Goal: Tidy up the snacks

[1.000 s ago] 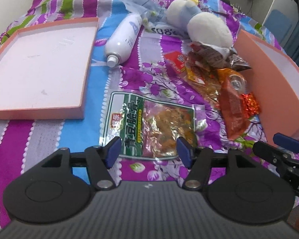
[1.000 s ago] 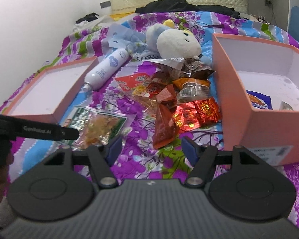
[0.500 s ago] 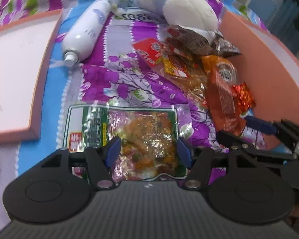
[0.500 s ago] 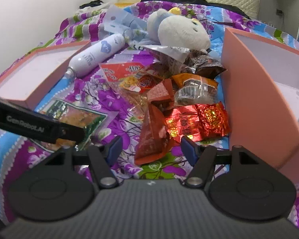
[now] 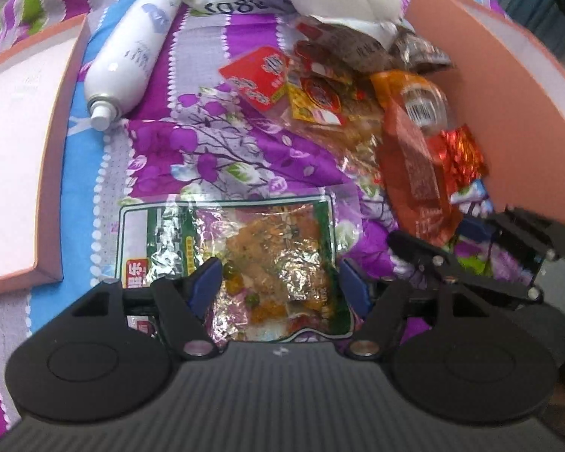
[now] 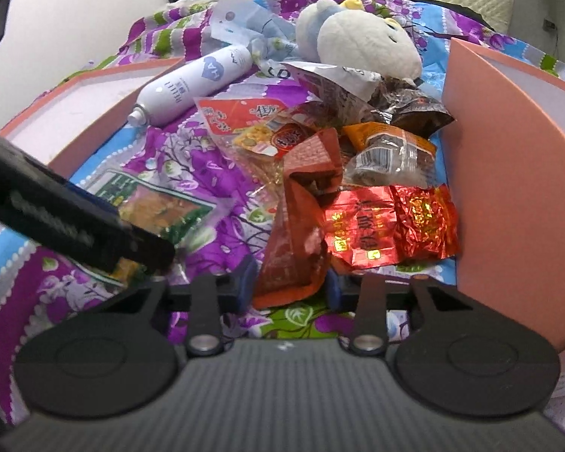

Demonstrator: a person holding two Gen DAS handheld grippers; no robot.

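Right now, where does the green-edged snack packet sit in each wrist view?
Left wrist: green-edged snack packet bottom centre, flat on the bedspread, between the open fingers of the left gripper.
Right wrist: same packet at middle left, partly behind the left gripper's dark finger.
Shared landmark: white spray bottle, lying beyond the packet.

Bright, even indoor light; shadows soft. Glare on foil snack wrappers. Strong fisheye bending at frame edges. Motion blur on left gripper in right wrist view.
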